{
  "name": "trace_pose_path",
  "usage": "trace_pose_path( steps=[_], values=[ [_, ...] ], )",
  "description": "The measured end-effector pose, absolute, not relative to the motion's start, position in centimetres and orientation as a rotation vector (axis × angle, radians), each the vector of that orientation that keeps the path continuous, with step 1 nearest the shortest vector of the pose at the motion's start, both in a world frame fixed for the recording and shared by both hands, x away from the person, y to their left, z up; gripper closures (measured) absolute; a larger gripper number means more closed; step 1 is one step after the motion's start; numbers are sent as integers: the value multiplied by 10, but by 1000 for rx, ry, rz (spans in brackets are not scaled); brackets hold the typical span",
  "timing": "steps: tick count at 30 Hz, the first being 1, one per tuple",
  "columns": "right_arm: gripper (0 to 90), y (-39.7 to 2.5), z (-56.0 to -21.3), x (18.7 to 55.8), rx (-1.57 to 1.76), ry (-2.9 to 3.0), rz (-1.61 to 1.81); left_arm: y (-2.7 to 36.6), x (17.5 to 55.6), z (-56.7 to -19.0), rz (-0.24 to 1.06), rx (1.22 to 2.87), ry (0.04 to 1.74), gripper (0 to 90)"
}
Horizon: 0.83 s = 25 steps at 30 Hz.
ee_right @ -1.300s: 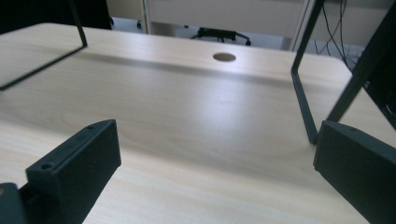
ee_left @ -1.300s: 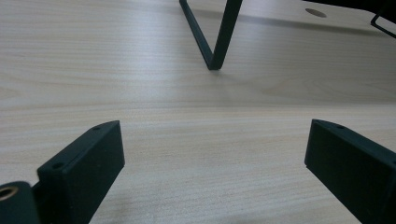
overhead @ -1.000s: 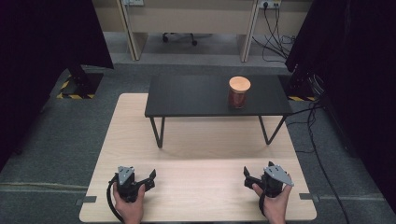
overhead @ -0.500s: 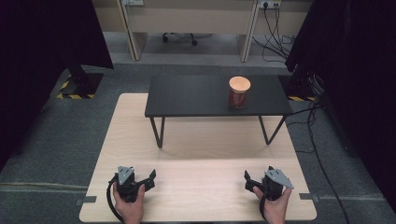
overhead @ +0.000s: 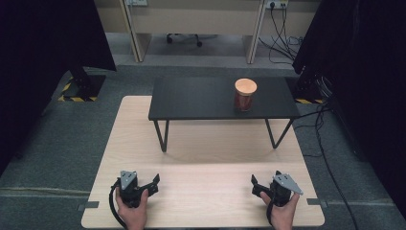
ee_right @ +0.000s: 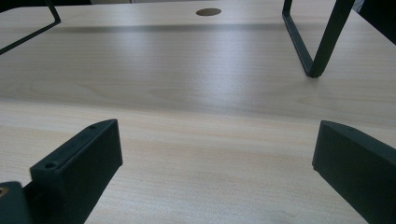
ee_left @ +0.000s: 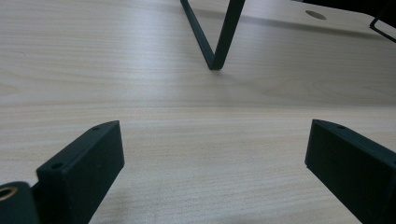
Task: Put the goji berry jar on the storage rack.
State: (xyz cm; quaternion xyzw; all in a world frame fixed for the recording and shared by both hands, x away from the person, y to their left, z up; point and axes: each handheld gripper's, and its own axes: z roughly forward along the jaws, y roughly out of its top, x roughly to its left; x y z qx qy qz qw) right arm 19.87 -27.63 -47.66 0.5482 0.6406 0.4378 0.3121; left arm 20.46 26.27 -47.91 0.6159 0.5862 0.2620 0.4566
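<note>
Table (overhead: 206, 191) is pale beige wood with fine lengthwise grain streaks. Small raised table (overhead: 201, 98) on it has a matte black top and thin black legs. Jar (overhead: 245, 95) has a light tan wooden lid over a dark reddish-brown body. Left tongs (overhead: 154, 183) are black with a grey plate on top; right tongs (overhead: 253, 184) are the same, black with a grey plate. Floor (overhead: 57, 139) is grey-green carpet. Yellow-and-black hazard stripes (overhead: 72, 98) edge a black stand base at the left. Black curtains (overhead: 43, 43) hang at both sides. Black cables (overhead: 325, 153) trail over the carpet.
</note>
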Motion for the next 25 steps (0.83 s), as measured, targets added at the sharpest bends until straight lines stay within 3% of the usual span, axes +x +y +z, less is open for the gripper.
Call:
trace_pose_path(
  steps=[25],
  values=[
    [15, -275, -479, 196, 1424, 1683, 1158, 263, 205, -479, 646, 1520, 1444, 37]
  ],
)
